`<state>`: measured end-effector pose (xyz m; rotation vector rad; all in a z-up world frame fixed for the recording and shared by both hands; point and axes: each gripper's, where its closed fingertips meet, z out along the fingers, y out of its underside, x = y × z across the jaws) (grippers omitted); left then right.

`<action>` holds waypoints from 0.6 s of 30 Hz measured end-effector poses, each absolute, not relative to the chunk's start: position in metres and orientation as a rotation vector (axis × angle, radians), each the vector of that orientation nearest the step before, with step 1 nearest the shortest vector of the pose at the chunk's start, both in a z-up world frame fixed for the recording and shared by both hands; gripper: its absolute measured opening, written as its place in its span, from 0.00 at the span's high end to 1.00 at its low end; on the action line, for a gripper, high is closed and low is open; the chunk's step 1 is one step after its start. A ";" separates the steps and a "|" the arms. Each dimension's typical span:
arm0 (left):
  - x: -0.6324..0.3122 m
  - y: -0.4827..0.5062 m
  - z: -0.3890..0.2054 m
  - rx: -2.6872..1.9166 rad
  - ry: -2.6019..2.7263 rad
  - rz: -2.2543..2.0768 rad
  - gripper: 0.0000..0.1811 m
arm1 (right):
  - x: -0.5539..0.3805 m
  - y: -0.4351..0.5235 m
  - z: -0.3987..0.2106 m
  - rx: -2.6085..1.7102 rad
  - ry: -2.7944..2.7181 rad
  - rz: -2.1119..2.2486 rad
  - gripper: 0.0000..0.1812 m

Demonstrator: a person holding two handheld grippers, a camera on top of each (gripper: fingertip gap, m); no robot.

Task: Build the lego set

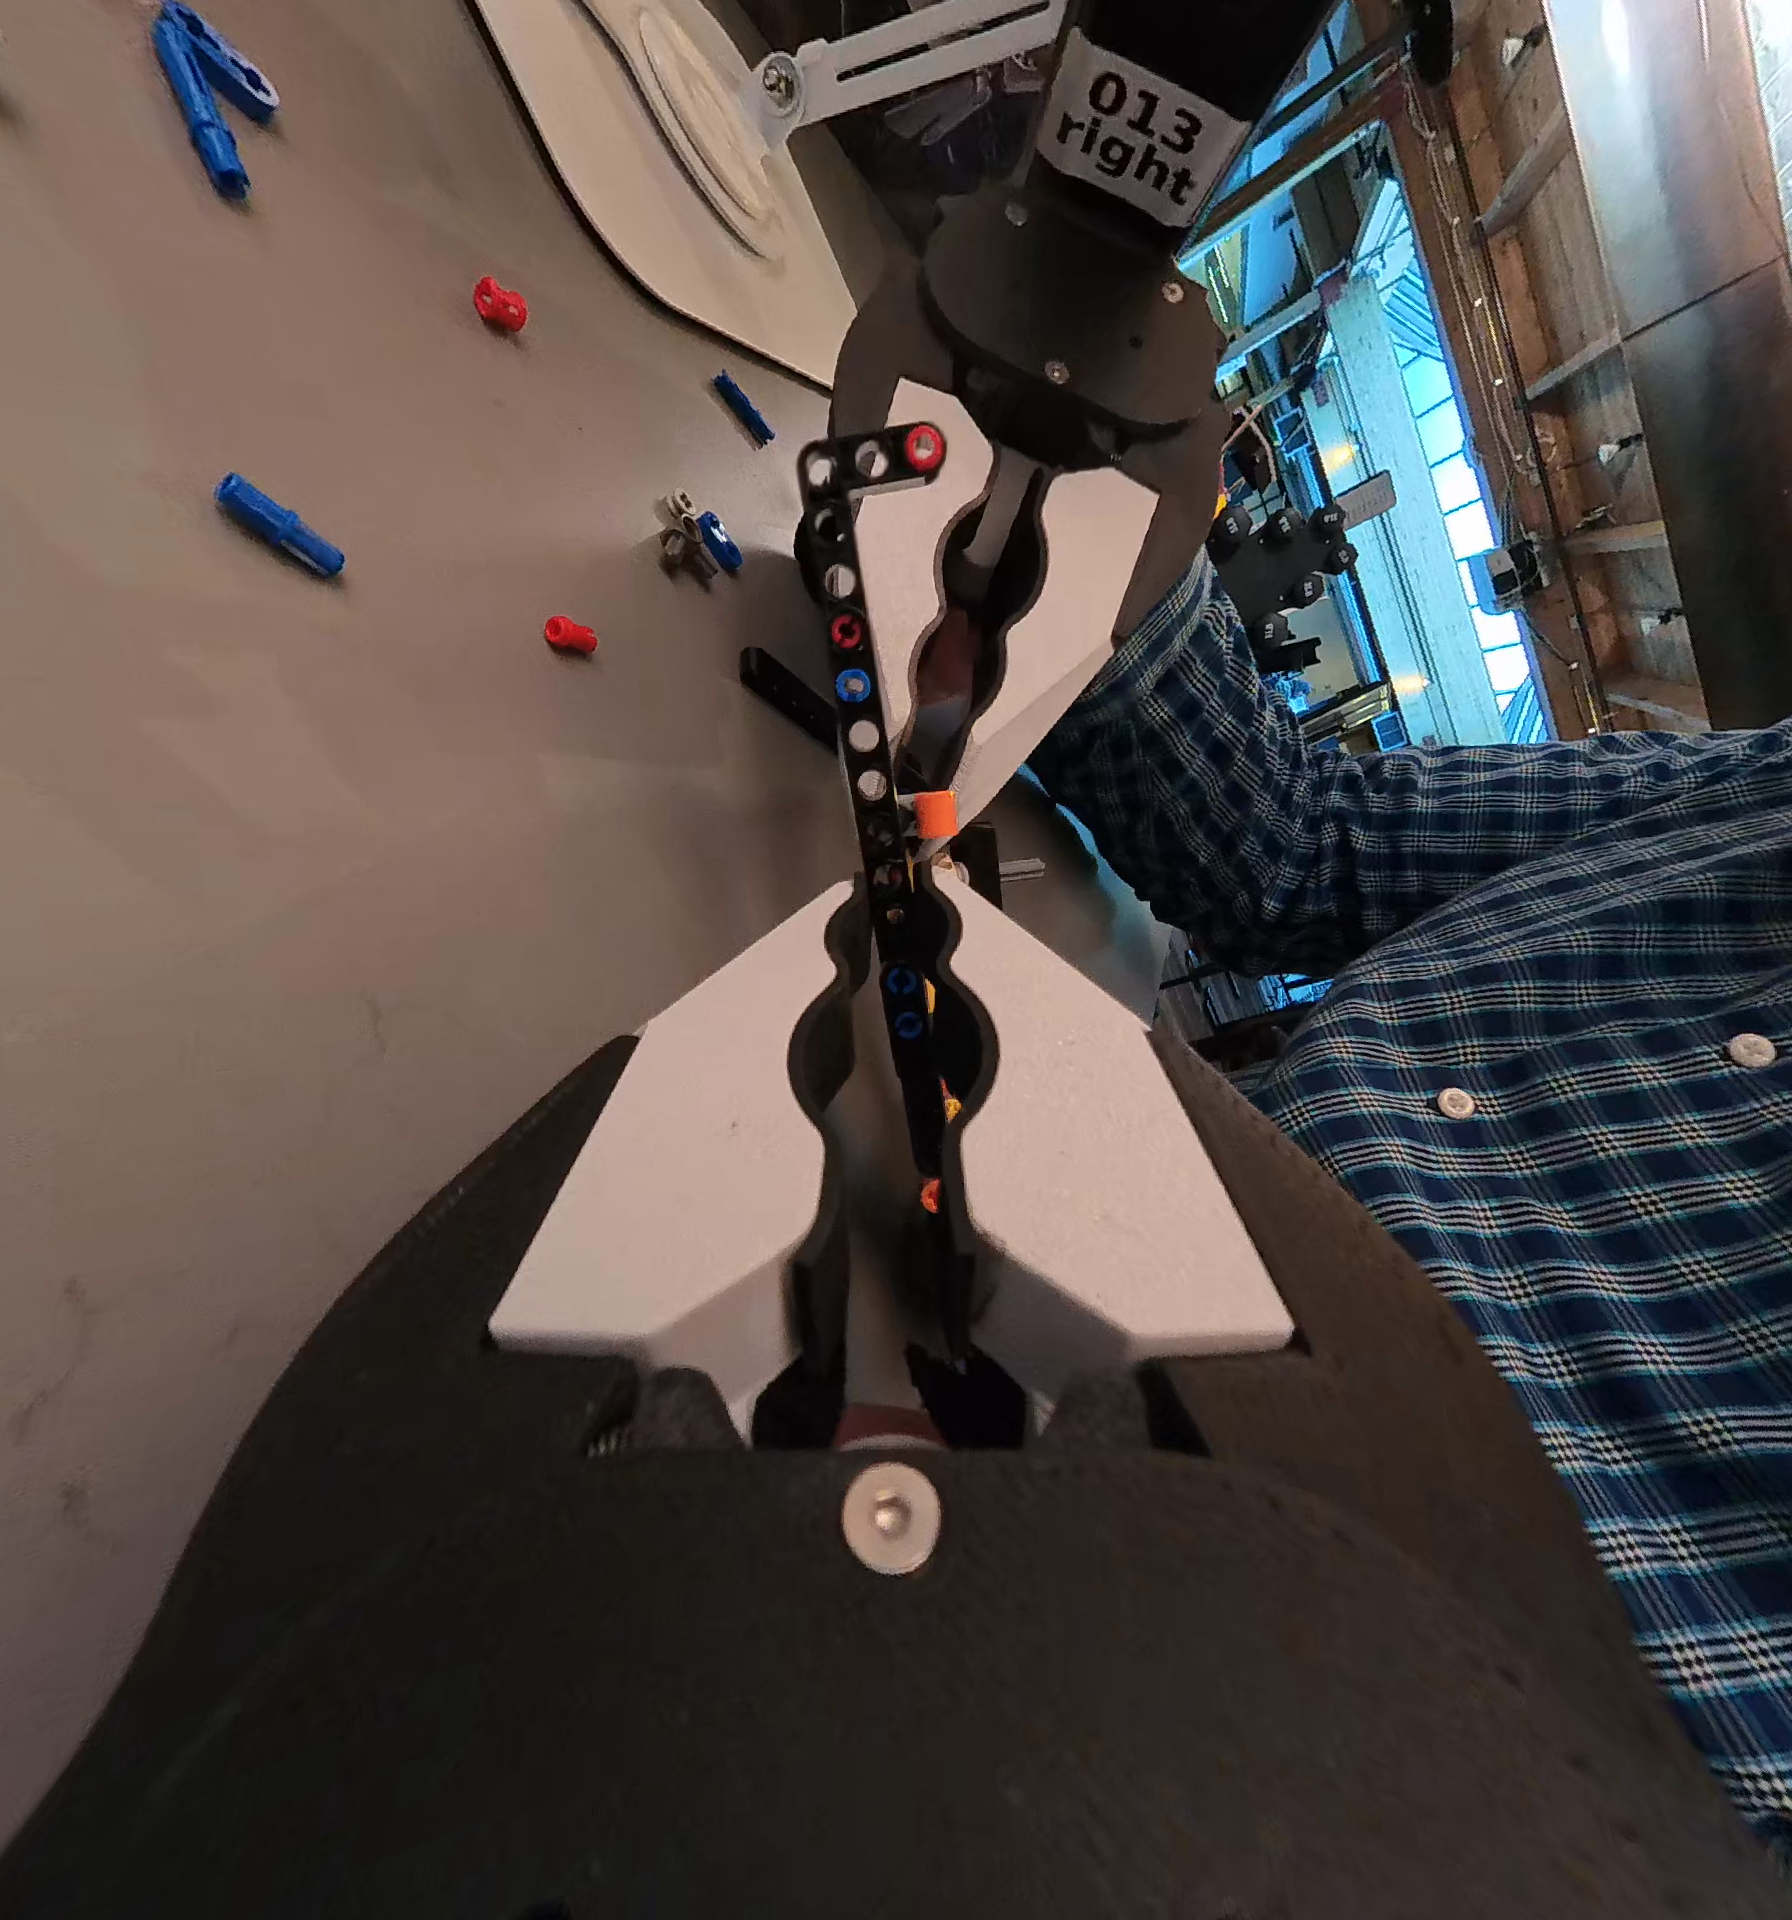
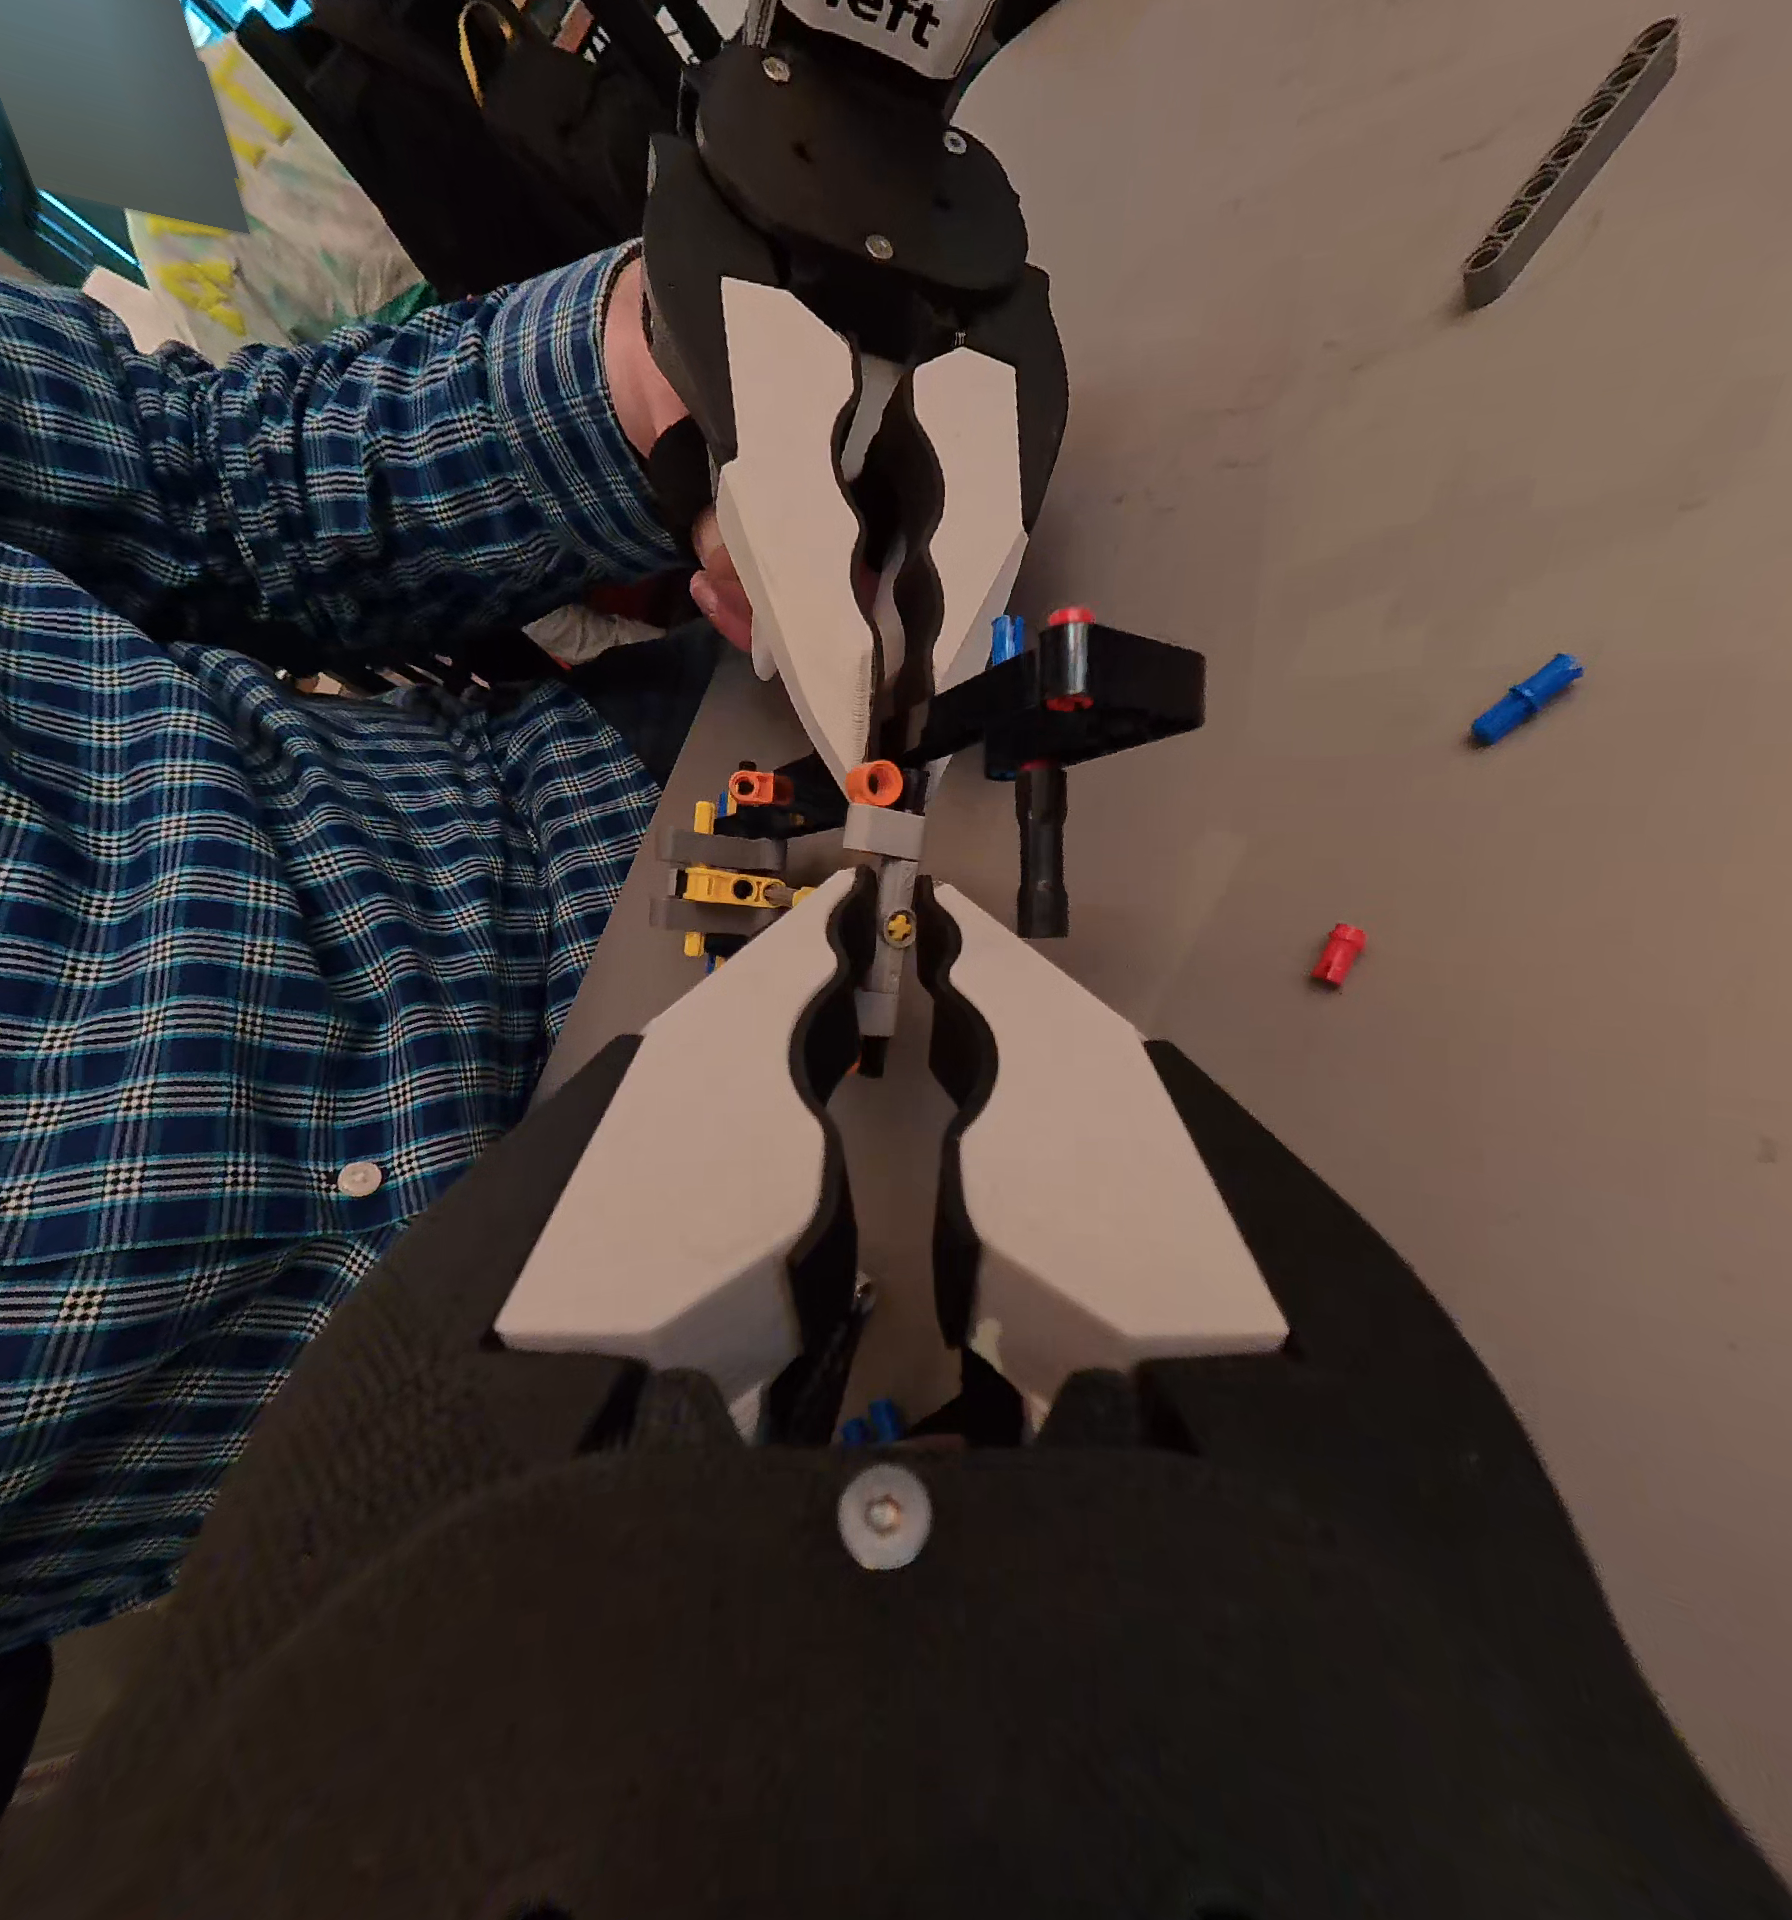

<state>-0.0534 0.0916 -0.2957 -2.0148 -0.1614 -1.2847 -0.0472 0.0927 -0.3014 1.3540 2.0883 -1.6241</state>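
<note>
Joining: left gripper (image 1: 897,914) pinches black beam (image 1: 856,665); right gripper (image 2: 887,894) pinches grey connector (image 2: 884,831), tips meeting at 12 o'clock.
Next: likely a straight, aligned press.

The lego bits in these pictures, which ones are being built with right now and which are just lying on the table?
In use:
- black holed beam, clamped in the left gripper
- grey piece, clamped in the right gripper
- orange connector on the model

Lying about:
- blue pins
- red pins
- long grey beam
</note>
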 end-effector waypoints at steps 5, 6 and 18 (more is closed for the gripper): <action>-0.056 0.095 -0.296 -2.004 -0.178 -1.234 0.94 | -0.048 0.094 -0.302 1.367 2.070 -1.628 0.97; -0.059 0.095 -0.295 -1.998 -0.191 -1.232 0.89 | -0.048 0.093 -0.302 1.368 2.074 -1.623 0.97; -0.041 0.073 -0.315 -2.151 -0.147 -1.196 0.92 | -0.047 0.091 -0.302 1.351 2.075 -1.619 0.97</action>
